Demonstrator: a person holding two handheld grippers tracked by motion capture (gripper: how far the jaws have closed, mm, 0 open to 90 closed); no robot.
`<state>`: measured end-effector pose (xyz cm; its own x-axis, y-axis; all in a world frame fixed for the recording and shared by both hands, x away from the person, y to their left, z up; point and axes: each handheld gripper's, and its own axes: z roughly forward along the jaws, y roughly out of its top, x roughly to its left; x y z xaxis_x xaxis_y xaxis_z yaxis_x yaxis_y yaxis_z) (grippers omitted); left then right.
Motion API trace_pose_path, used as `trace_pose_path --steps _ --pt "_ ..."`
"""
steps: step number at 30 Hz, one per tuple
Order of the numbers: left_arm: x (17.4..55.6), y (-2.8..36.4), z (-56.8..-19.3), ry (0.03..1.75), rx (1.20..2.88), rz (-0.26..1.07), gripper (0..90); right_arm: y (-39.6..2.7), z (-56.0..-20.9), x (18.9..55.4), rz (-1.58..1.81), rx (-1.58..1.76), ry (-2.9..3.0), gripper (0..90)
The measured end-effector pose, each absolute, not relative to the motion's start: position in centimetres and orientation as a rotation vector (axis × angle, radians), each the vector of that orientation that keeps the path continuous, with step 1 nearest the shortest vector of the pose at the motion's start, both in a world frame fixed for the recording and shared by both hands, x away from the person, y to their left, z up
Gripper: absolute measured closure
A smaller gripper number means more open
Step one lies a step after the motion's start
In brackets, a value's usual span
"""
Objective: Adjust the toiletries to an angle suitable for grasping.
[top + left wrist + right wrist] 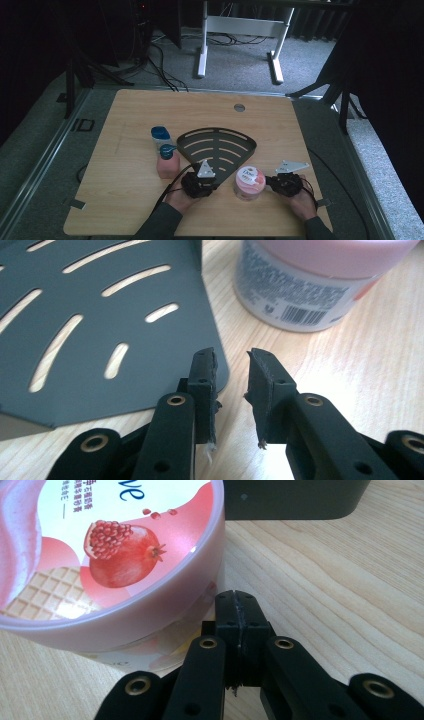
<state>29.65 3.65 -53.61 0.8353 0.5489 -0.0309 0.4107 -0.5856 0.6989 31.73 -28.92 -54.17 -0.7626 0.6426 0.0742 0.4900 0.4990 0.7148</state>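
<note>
Wooden desk (125,200) carries a pink jar (249,183) between both tools: left tool (232,365) slightly spread and empty beside the black rack (217,145), right tool (236,602) pressed together, nudging the jar.

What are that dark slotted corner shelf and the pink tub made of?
Slotted shelf: probably thin sheet metal, matte dark grey coating; crisp cut slots, folded rim. Pink tub: likely plastic, glossy translucent lid catching light, printed label. Table: wood-grain surface, perhaps laminate.

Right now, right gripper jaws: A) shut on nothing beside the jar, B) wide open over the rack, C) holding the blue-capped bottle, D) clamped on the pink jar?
A: in the right gripper view the right gripper has its jaws pressed together with nothing between, just beside the pink jar.
</note>
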Motion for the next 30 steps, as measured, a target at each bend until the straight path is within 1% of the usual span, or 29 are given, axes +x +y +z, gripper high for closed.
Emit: trace_pose_path --steps 2,10,13,19,27,30 --pt "29.8 3.8 -53.8 0.709 2.285 0.245 72.9 -28.9 -54.2 31.8 1.109 0.978 2.548 90.0" --pt "29.8 4.2 -54.6 0.759 2.314 0.268 79.3 -27.6 -54.3 31.3 1.106 0.928 2.592 90.0" --pt "29.9 4.3 -54.8 0.765 2.311 0.263 82.3 -27.2 -54.3 31.3 1.108 0.909 2.605 90.0" --pt "30.1 4.0 -54.9 0.757 2.312 0.258 84.9 -26.6 -54.3 31.1 1.124 0.881 2.621 90.0" --pt "30.2 3.7 -54.9 0.754 2.309 0.254 84.4 -25.6 -54.1 30.9 1.134 0.849 2.641 90.0" --pt "30.1 3.8 -54.9 0.741 2.307 0.244 79.5 -25.2 -54.1 30.9 1.138 0.831 2.647 89.9"
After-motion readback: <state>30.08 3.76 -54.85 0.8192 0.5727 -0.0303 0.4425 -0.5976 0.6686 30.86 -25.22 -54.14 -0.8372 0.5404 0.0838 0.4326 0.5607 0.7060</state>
